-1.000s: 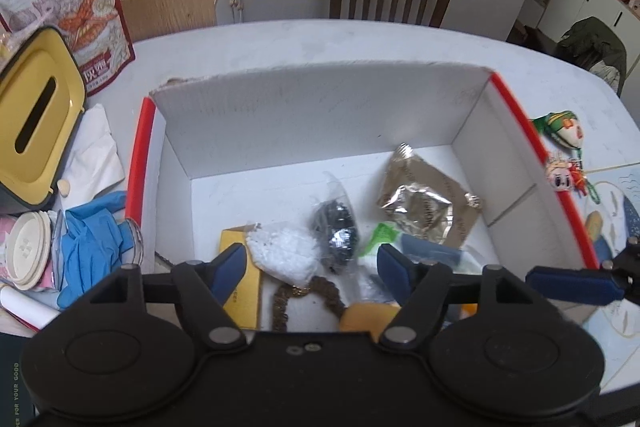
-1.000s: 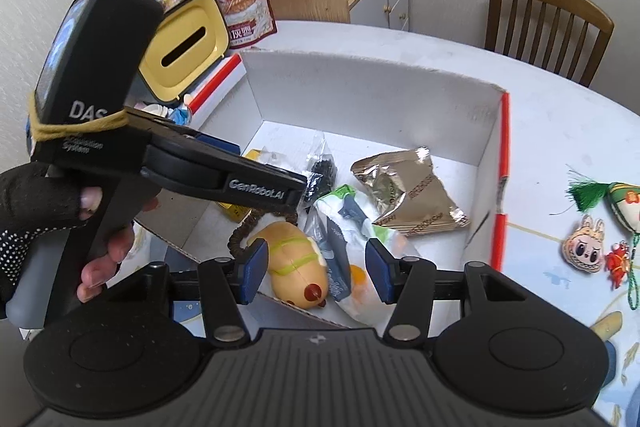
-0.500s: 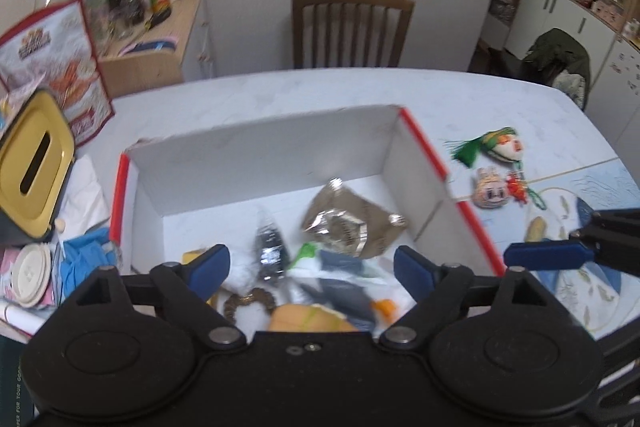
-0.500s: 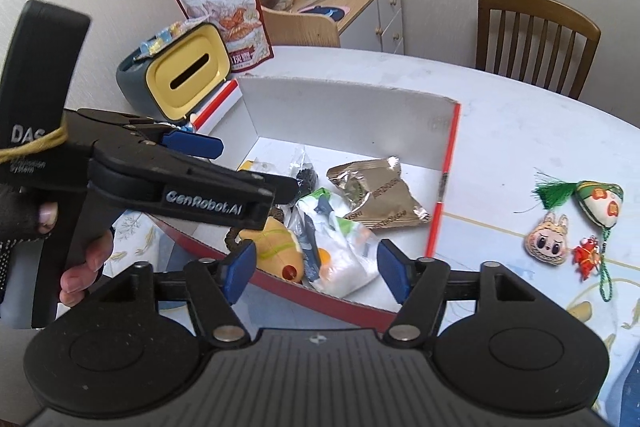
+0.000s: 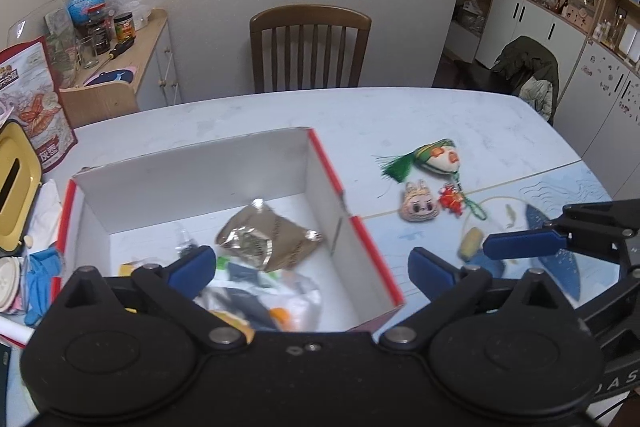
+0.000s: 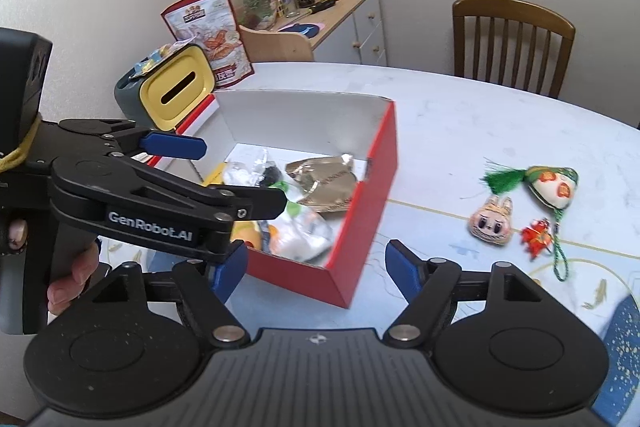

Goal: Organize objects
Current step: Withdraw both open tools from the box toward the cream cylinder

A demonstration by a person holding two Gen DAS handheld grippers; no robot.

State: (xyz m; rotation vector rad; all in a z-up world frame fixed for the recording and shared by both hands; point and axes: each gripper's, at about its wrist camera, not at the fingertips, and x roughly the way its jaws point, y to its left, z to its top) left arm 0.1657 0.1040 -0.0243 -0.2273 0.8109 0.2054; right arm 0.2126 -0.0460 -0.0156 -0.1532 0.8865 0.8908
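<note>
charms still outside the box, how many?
3, all on the table right of the red box: green tassel charm farthest, bunny-face charm nearer, small red charm beside it. More may lie outside the frame.

My left gripper pointed steeply downward, its jaws opening with nothing between the blue pads. My right gripper pointed down likewise, jaws also opening and empty. My left hand gripped the handle, its fingers curled around it.
</note>
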